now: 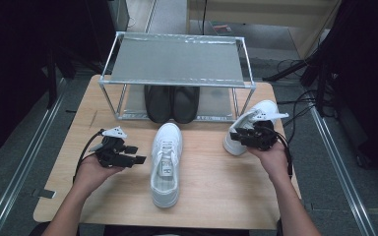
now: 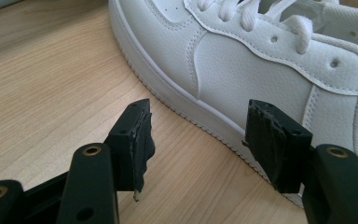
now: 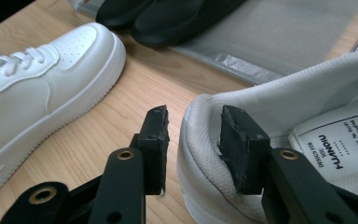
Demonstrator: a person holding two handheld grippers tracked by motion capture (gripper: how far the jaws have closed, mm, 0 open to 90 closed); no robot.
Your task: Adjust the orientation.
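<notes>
Overall, a light wooden table (image 1: 211,187) carries a metal-framed two-tier shoe rack with grey mesh shelves (image 1: 177,61) at its far edge. A pair of black shoes (image 1: 171,103) sits on the lower shelf, toes toward the person. Two white lace-up leather sneakers lie on the bare tabletop in front of the rack. One white sneaker at the centre (image 1: 166,164) stands flat on its sole, toe pointing at the rack. The other white sneaker at the right (image 1: 248,125) sits near the rack's right leg, heel toward the person.

The right gripper (image 1: 248,137) straddles the padded heel collar (image 3: 200,135) of the right sneaker: one jaw stands outside the heel, the other inside the opening. A gap shows on both sides of the collar, so the jaws are partly parted and nothing is clamped. The left gripper (image 1: 137,154) rests just beside the centre sneaker's side wall (image 2: 242,70), jaws wide and empty, pointing at the sole edge.

Judged as a load, each sneaker is light with a stiff rubber sole. Its smooth upper is likely slippery. The collar is soft and will compress, so a firm pinch there, or on the tongue, should hold better than the flank.
</notes>
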